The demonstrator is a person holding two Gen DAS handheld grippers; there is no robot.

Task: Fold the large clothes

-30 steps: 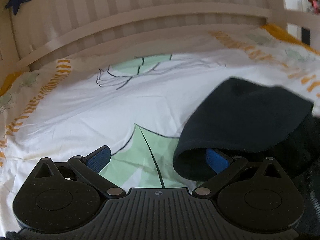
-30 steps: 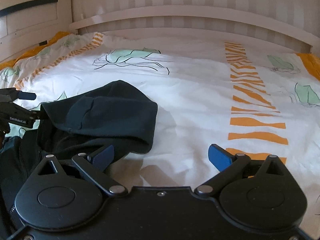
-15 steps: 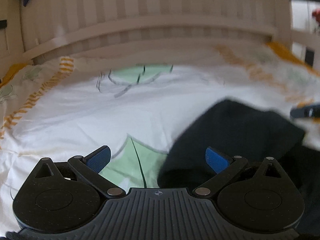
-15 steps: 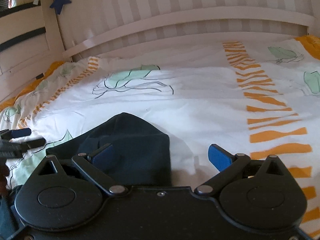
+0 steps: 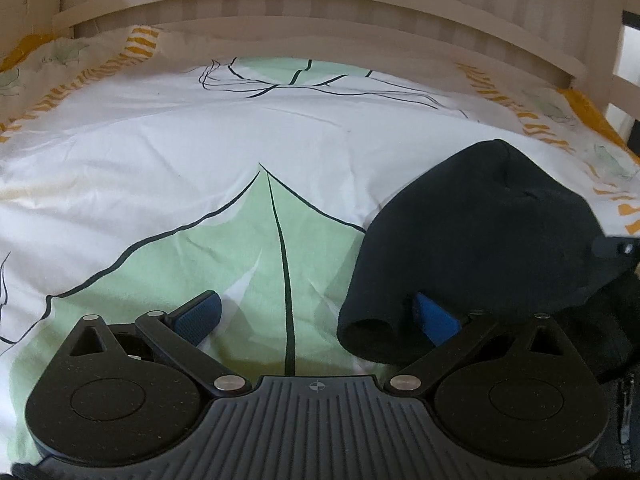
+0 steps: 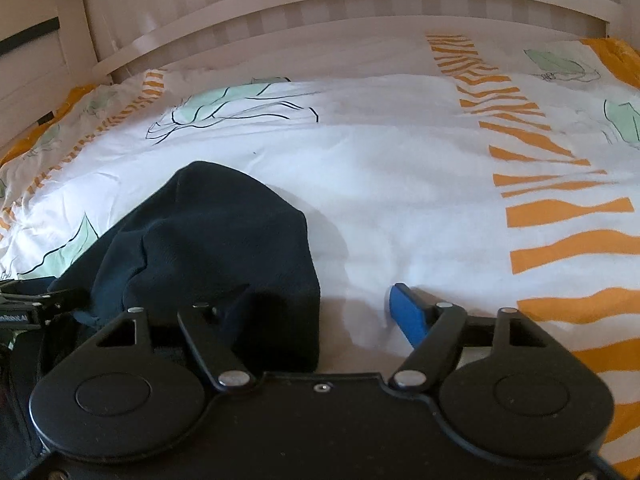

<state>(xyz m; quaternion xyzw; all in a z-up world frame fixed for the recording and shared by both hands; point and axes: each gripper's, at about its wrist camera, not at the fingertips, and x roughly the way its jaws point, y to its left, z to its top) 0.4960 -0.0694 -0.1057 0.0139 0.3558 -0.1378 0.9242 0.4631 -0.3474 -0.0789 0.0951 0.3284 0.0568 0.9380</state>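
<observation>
A dark navy garment (image 5: 480, 232) lies bunched on a white bedsheet (image 5: 200, 160) printed with green leaves. In the left wrist view it lies at the right, its hood pointing away. My left gripper (image 5: 316, 316) is open; the garment's near edge drapes over its right finger, while the left finger rests on bare sheet. In the right wrist view the garment (image 6: 208, 240) lies at the lower left. My right gripper (image 6: 320, 312) is open; its left finger sits over the garment's edge, its right finger over white sheet.
A pale slatted headboard (image 5: 320, 12) runs along the far side of the bed. Orange stripes (image 6: 560, 208) mark the sheet to the right. The left gripper's tip (image 6: 24, 304) shows at the left edge of the right wrist view.
Both grippers have come lower and closer to the garment's near edge. The hood lies further out over the sheet. Both jaws stay open.
</observation>
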